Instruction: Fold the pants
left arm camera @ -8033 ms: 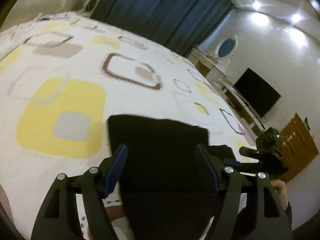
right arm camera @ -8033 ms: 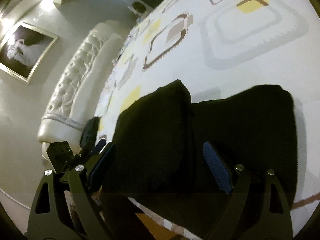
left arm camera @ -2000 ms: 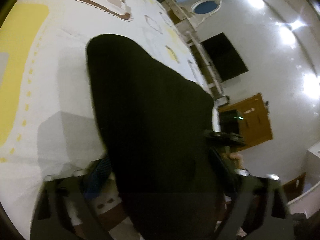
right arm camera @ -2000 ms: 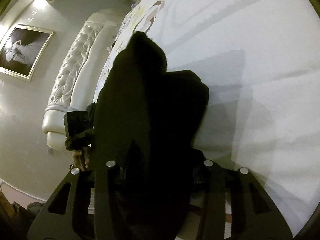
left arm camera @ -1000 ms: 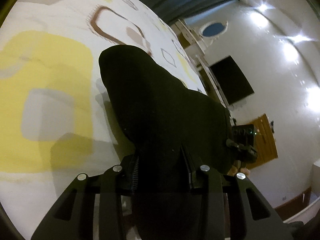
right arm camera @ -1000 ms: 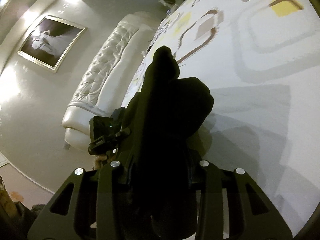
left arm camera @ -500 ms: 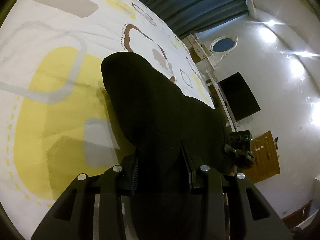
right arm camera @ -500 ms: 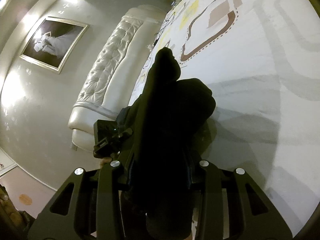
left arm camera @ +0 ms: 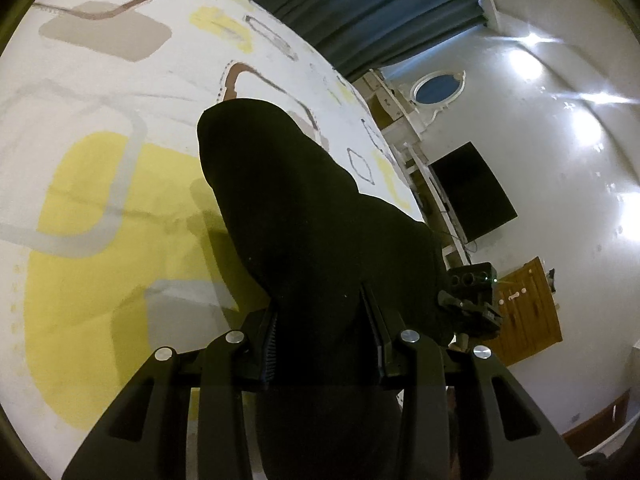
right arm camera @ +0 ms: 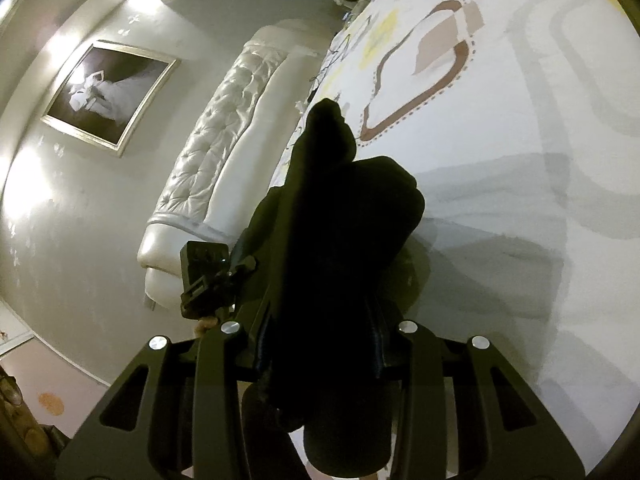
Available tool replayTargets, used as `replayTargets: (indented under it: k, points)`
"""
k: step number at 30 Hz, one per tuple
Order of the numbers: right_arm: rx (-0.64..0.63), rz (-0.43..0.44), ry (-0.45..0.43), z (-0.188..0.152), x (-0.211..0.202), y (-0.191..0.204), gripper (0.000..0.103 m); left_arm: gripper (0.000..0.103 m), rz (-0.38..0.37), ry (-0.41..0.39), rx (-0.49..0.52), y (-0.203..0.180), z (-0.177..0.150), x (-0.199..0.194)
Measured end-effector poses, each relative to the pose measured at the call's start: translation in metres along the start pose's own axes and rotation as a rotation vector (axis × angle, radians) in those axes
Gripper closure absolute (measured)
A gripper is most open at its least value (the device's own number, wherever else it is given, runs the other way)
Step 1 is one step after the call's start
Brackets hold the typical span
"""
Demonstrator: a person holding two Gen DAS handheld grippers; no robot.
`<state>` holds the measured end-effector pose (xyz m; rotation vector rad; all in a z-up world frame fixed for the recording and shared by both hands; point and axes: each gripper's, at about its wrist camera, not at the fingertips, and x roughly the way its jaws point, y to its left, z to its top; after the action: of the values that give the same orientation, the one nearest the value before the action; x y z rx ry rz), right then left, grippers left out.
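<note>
Both jaws pinching black pants point(left arm camera: 320, 216); bundle stretches toward 12 o'clock over bed point(left arm camera: 92, 208), left gripper point(left arm camera: 320, 344), right gripper point(right arm camera: 320, 344) level.

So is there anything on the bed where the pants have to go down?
Nothing visible. Both the left gripper and the right gripper are shut on the black pants, and the patterned bed cover ahead of them shows only its printed shapes and a shadow. The part under the pants is hidden.
</note>
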<state>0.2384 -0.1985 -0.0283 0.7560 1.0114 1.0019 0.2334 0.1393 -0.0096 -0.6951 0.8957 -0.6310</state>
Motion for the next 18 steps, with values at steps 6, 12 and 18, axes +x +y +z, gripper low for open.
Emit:
replayTargets:
  k: [6, 12, 18]
  points:
    - [0.029, 0.002, -0.011, -0.004, -0.005, -0.013, 0.070, 0.066, -0.016, 0.011, -0.051, 0.017, -0.007, 0.003]
    - [0.095, -0.089, -0.011, -0.009, -0.001, -0.036, 0.072, 0.061, 0.028, 0.031, -0.036, 0.026, -0.009, 0.008]
    - [0.140, -0.081, -0.031, -0.016, 0.000, -0.051, 0.072, 0.046, 0.041, 0.028, -0.041, 0.040, -0.016, 0.011]
